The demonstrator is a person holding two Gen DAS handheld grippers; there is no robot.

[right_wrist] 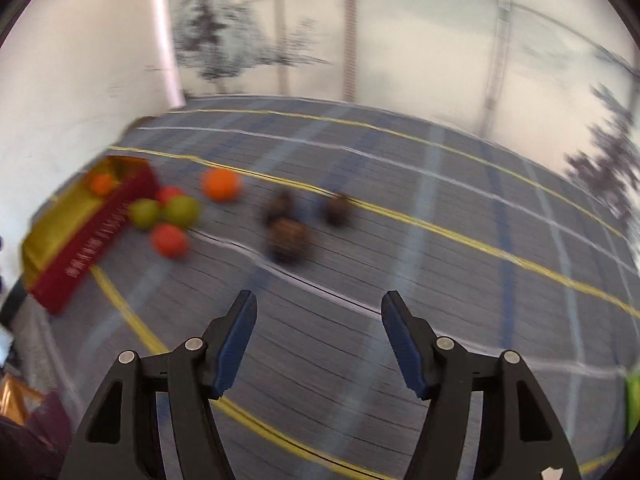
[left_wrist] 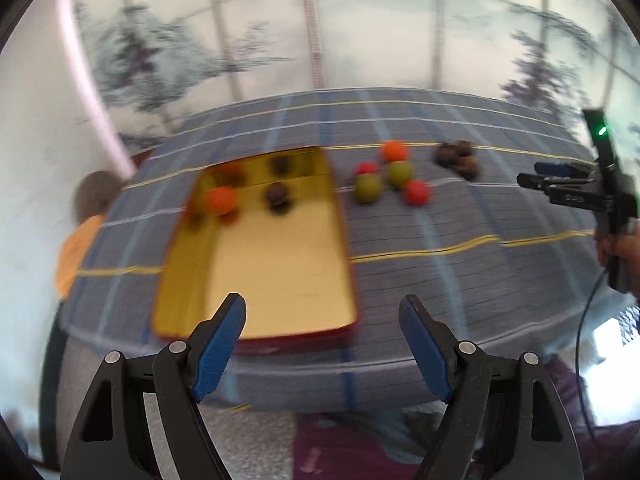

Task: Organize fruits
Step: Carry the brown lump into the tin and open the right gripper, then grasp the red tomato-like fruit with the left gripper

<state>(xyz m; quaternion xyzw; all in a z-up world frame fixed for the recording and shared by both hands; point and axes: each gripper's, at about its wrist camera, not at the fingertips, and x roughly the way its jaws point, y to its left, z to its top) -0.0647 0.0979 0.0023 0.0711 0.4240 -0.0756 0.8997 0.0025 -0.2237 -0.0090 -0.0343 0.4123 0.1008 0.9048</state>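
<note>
A gold tray with red sides point(left_wrist: 280, 264) lies on the blue plaid tablecloth point(left_wrist: 460, 216). In it sit an orange fruit point(left_wrist: 220, 199) and a dark brown fruit point(left_wrist: 278, 194). To its right lie an orange fruit point(left_wrist: 395, 151), two green fruits point(left_wrist: 368, 188), two red fruits point(left_wrist: 416, 192) and a dark brown cluster point(left_wrist: 460, 158). My left gripper point(left_wrist: 322, 340) is open and empty above the tray's near edge. My right gripper point(right_wrist: 319, 336) is open and empty, short of the brown fruits point(right_wrist: 288, 236). The tray point(right_wrist: 80, 236) and the coloured fruits point(right_wrist: 168, 216) lie at its left.
A white wall with tree prints stands behind the table. A person in an orange top point(left_wrist: 80, 248) is at the far left. The right gripper's body point(left_wrist: 588, 192) shows at the right edge of the left wrist view. Both views are blurred.
</note>
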